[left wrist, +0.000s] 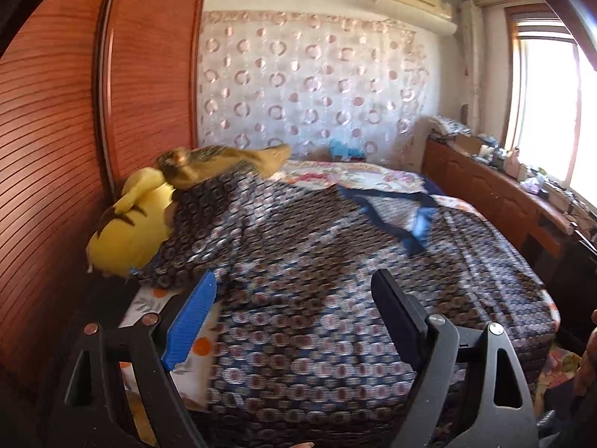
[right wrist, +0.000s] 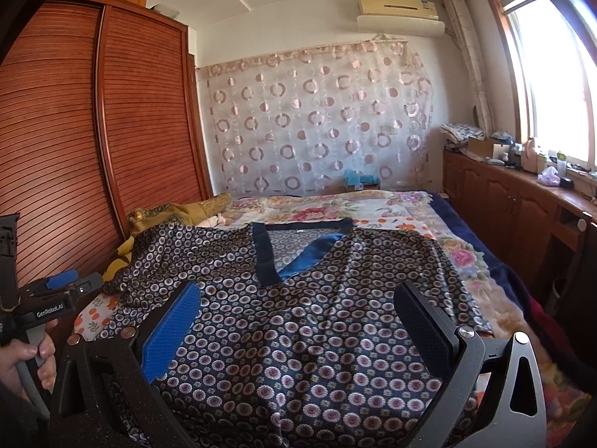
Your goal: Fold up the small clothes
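patterned top (right wrist: pixel 335 317) spread on bed (right wrist: pixel 410 209); yellow plush (left wrist: pixel 127 227) and gold cushion (right wrist: pixel 186 211) by its left sleeve. left gripper (left wrist: pixel 294 317) and right gripper (right wrist: pixel 298 328) both spread, empty, above top.

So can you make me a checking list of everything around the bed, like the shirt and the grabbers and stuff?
Surface: bed with a flowery cover.
Job's things: shirt, dark with flower dots and a blue V-neck, spread out flat, front up, not yet folded.
Clutter: yellow plush and gold pillow by the wardrobe; blue thing at the bed's far end, too small to tell.
Grippers: left gripper open, empty; right gripper open, empty, above the shirt.
Cables: nothing seen.
Surroundings: wardrobe, curtain, air conditioner, window, cluttered cabinet.
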Demonstrator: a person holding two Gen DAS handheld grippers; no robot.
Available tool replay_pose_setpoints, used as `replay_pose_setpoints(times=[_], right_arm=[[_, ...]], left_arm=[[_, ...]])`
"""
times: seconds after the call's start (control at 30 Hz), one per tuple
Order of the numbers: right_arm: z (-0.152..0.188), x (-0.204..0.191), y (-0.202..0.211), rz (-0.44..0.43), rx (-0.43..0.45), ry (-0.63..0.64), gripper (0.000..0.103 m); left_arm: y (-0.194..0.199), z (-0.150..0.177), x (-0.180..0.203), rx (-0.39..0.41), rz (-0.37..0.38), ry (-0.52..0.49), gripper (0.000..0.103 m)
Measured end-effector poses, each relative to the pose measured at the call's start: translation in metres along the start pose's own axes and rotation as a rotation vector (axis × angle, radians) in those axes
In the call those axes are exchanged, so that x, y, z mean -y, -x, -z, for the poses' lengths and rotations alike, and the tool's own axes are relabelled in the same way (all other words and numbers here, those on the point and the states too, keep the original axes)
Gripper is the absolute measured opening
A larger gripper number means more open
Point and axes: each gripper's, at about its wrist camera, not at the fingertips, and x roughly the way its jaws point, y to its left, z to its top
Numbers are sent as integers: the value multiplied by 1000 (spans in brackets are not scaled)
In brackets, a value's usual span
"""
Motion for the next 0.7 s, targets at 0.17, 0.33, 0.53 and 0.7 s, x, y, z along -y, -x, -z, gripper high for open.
replay_pose_setpoints(times=[0.17, 0.33, 0.53, 0.7], right_arm=[[2, -13, -24, -45, -36, 38, 103], [0, -27, -48, -97, -69, 79, 103], [-5, -44, -88, -175, -121, 105, 103], [-9, -61, -117, -244, -126, 168, 102]], left_arm=[[-11, 6, -26, -31, -49, 17, 86], [-20, 11, -52, -56, -72, 41, 86], [-32, 20, -83, -80, -83, 47, 86], [-42, 16, -102, -102, -69, 40, 86]])
